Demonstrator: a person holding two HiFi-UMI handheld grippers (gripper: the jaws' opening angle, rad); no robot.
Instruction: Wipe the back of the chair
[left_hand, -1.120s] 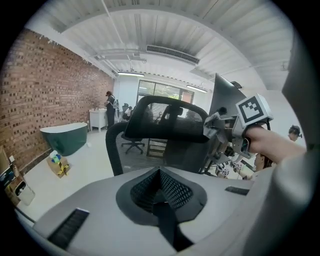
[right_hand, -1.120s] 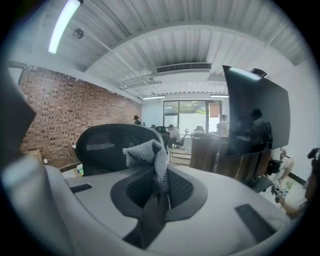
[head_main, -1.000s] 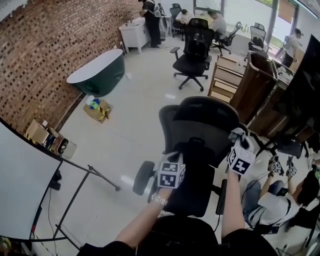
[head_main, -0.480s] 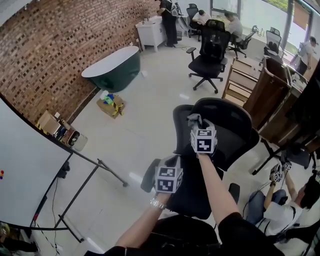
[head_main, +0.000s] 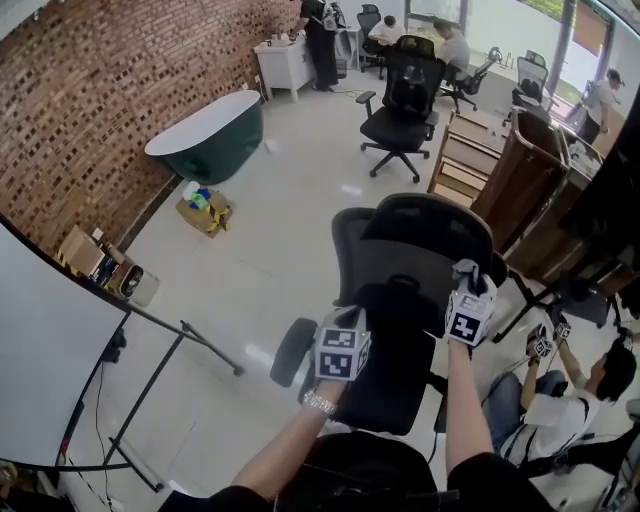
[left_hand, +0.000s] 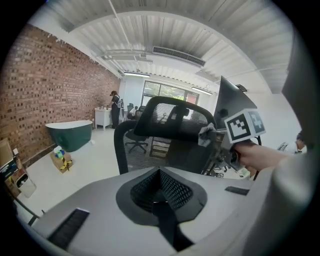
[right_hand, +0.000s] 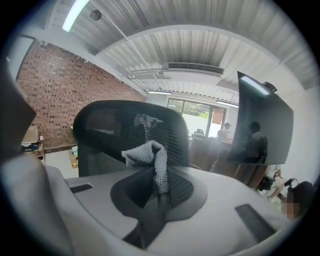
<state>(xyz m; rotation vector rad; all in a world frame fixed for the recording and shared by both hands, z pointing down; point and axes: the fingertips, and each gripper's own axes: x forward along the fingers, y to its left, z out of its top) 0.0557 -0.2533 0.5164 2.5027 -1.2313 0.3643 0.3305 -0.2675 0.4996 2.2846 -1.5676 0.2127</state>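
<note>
The right claw (right_hand: 157, 192) is clamped on a grey cloth (right_hand: 150, 157), which stands bunched above its 2 jaws, with the mesh chair back (right_hand: 115, 125) just beyond. The left claw (left_hand: 159, 202) has its jaws together with nothing between them. Only the left gripper view shows the cloth at the chair back's right edge. The head view places the left claw lower, toward the chair's left side.
</note>
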